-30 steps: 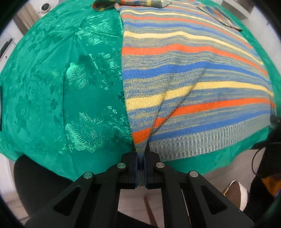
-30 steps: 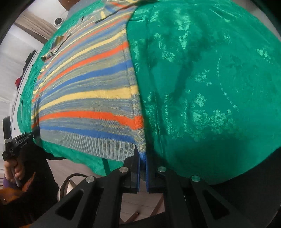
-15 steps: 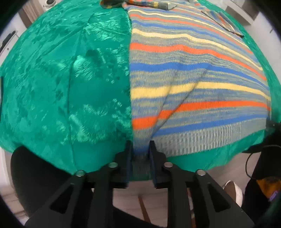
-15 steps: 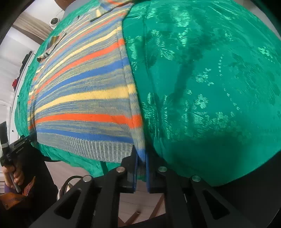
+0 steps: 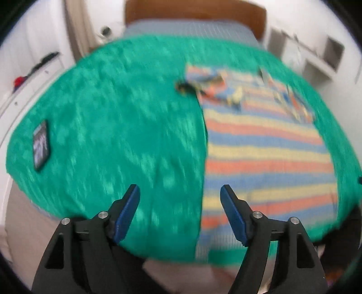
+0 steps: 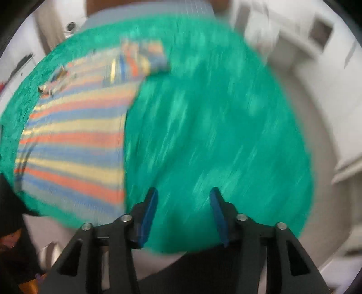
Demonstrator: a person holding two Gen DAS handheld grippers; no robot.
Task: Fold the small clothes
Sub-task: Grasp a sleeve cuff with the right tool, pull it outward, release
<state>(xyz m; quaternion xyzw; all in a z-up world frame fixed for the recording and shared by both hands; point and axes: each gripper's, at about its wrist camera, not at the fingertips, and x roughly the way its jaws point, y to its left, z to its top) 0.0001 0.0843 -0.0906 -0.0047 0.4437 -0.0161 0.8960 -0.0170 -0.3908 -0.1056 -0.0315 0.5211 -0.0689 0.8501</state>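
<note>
1. The striped sweater (image 5: 260, 153) lies flat on the green cloth (image 5: 113, 126), its hem towards the near edge and its sleeves folded in at the far end.
2. The left gripper (image 5: 179, 212) hangs above the sweater's left edge, fingers spread wide and holding nothing.
3. The right gripper (image 6: 183, 214) hangs over bare green cloth just beside the sweater's right edge, fingers likewise apart.
4. A dark flat object (image 5: 40, 144), perhaps a phone given the blur, lies near the cloth's left edge, well apart from the sweater.
5. White shelving (image 5: 316, 56) and a wooden headboard (image 5: 194, 13) stand beyond the cloth's far side.
</note>
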